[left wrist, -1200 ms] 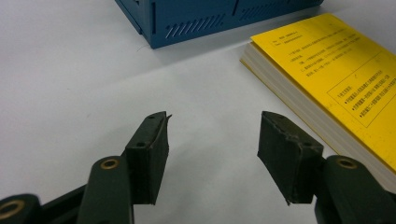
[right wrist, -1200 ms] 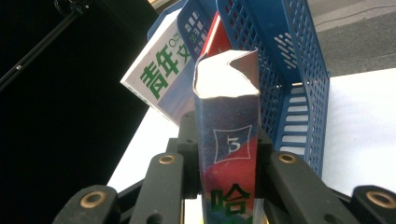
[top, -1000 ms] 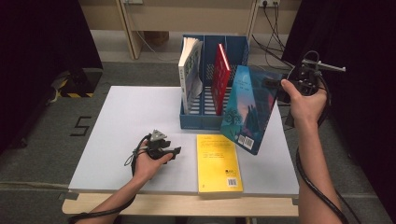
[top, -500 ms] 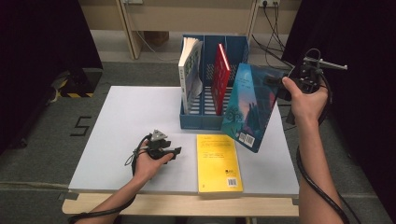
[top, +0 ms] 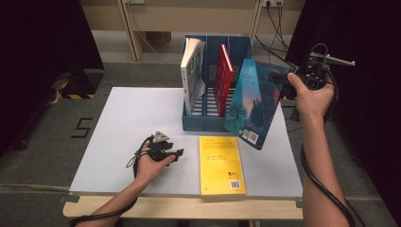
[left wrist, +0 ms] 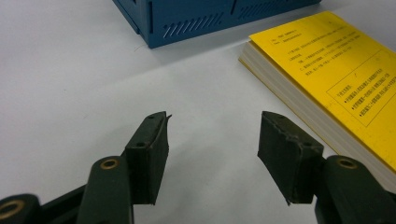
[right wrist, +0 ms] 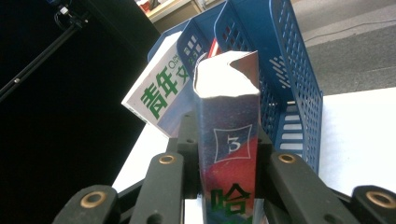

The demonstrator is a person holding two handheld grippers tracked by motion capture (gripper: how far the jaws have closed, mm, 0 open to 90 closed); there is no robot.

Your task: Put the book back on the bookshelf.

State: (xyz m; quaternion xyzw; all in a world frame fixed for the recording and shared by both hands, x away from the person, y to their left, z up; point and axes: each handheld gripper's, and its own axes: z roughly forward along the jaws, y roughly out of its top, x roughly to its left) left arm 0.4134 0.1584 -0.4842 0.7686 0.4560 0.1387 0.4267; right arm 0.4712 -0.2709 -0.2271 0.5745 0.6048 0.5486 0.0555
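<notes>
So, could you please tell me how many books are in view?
4: a white book and a red book in the rack, a yellow book flat on the table, a blue book in the right gripper.

Fingers (right wrist: 168,186) clamping book spine (right wrist: 231,154), blue rack (right wrist: 289,70) behind

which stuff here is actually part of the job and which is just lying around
In the job:
- blue book, clamped in the right gripper and held above the table
- blue file rack, its right slot free
- white book and red book, standing in the rack

Lying about:
- yellow book, flat on the table
- left gripper, open, holding nothing
</notes>
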